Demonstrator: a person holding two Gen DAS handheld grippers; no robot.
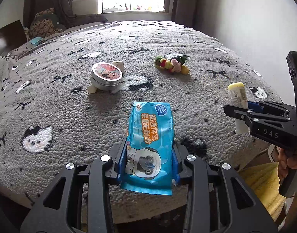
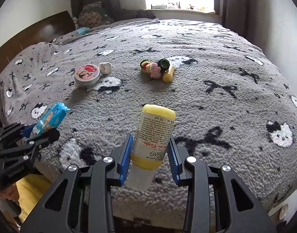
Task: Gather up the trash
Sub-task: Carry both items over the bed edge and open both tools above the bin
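The left gripper (image 1: 149,167) was clamped on a blue wet-wipe pack (image 1: 150,145), its blue pads pressing the pack's lower half from both sides, and the pack stood up from the jaws over the near edge of the bed (image 1: 187,38). The right gripper (image 2: 148,159) was clenched on a small yellow-capped lotion tube (image 2: 152,137), gripped about its middle, cap end pointing away, also held above the bed's near edge.

The pack looked soft and light (a crinkly film pouch), likely to buckle or slip if squeezed only at a corner, so a hold across its width seemed sound. The tube looked light and smooth, slightly squashy; a mid-body hold seemed safest against it sliding out.

Further in on the bed lay a round tin (image 1: 106,75) with a small roll (image 2: 105,68) touching it behind, and a colourful crocheted toy (image 1: 171,64) well apart. No bin showed in either view. Something pale under the tin was largely hidden.
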